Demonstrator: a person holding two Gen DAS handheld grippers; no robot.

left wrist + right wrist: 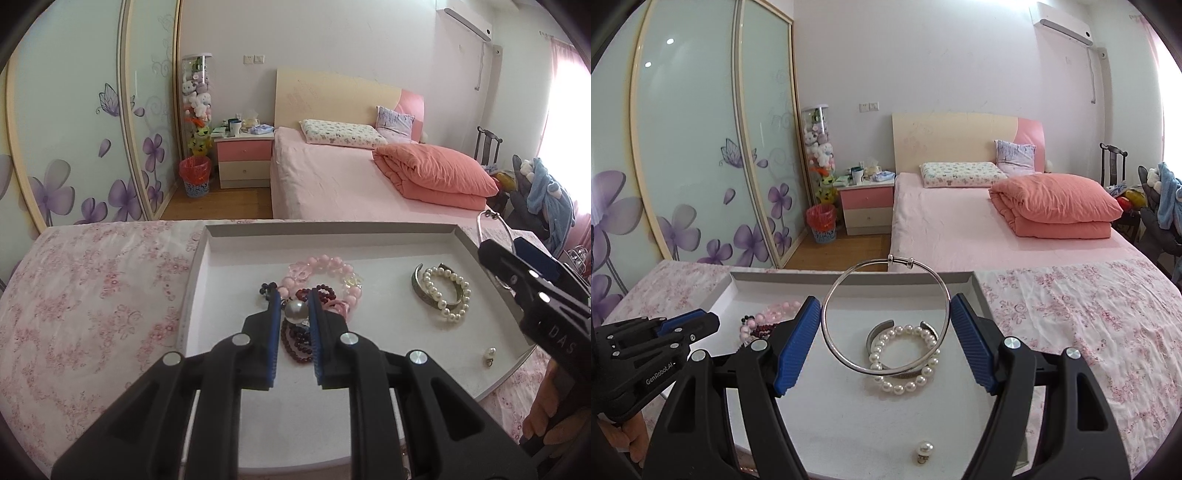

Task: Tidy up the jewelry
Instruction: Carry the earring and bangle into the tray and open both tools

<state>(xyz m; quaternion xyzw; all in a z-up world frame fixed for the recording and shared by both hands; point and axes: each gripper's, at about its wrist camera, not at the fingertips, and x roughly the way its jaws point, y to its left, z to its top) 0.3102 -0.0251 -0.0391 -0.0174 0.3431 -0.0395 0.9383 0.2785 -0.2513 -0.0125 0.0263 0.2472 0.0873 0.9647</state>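
- The jewelry lies in a shallow white tray [207,258] on a floral-clothed surface [92,295], which keeps loose pieces contained.
- Left gripper [294,309]: its fingers [275,321] stand narrowly apart on either side of 1 large pearl [294,310]. Pads appear to touch it on both sides; a firm hold cannot be confirmed.
- The pearl sits atop the left cluster: pink beads [332,264] and dark red beads [295,343], overlapping. The approach from above likely avoids snagging the strands.
- Right gripper [886,345]: its fingers [798,343] are spread wide, with a thin silver bangle [827,334] braced between them, upright and raised above the tray. Gripping across the widest part looks to be what holds the ring steady.
- Below the bangle, a pearl bracelet [905,386] lies over a metal cuff [875,330]; the bangle is probably bound for this group.
- 1 small pearl earring [924,448] lies apart, near the tray's front edge.
- Judgement: sorting is partly done; round pieces gather right, beads left.
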